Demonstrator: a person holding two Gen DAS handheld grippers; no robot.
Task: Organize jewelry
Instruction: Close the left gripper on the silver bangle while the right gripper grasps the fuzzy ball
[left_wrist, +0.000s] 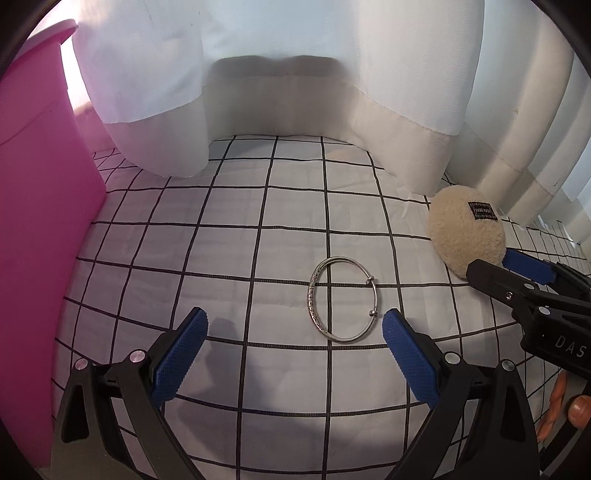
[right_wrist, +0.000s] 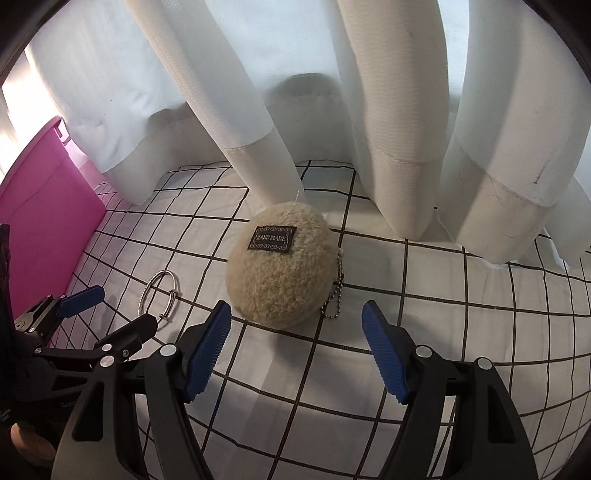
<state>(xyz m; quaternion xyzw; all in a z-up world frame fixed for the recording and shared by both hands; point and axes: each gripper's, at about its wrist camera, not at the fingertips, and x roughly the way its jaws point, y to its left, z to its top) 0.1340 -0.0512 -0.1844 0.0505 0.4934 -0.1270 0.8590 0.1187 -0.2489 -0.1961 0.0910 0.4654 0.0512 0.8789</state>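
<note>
1. The silver bangle (left_wrist: 341, 300) lay flat on the grid-pattern cloth (left_wrist: 258, 229) covering the surface, loose, nothing touching it.
2. The left hand-held gripper (left_wrist: 295, 330) was angled down over the cloth with its jaws wide apart and nothing held. The bangle sat just ahead of the tips, nearer the right blue pad (left_wrist: 406, 354) than the left, clear of both.
3. The right hand-held gripper (right_wrist: 297, 325) also had its jaws spread wide with nothing in them. It pointed at the beige plush pouch (right_wrist: 280, 269), which sat just beyond the tips with its near edge level with them; no pad contact visible.
4. The pouch carried a dark "HAND MADE" label (right_wrist: 272, 238) on top and a ball chain (right_wrist: 334, 291) hanging down its right side onto the cloth.
5. In the right wrist view the bangle was left of the pouch, near it but apart, with the left hand-held gripper's tips just beside it.
6. A pink bin (left_wrist: 40, 258) stood at the left edge of the cloth. White curtain (left_wrist: 295, 92) hung along the back, its hem resting on the cloth behind the pouch.
</note>
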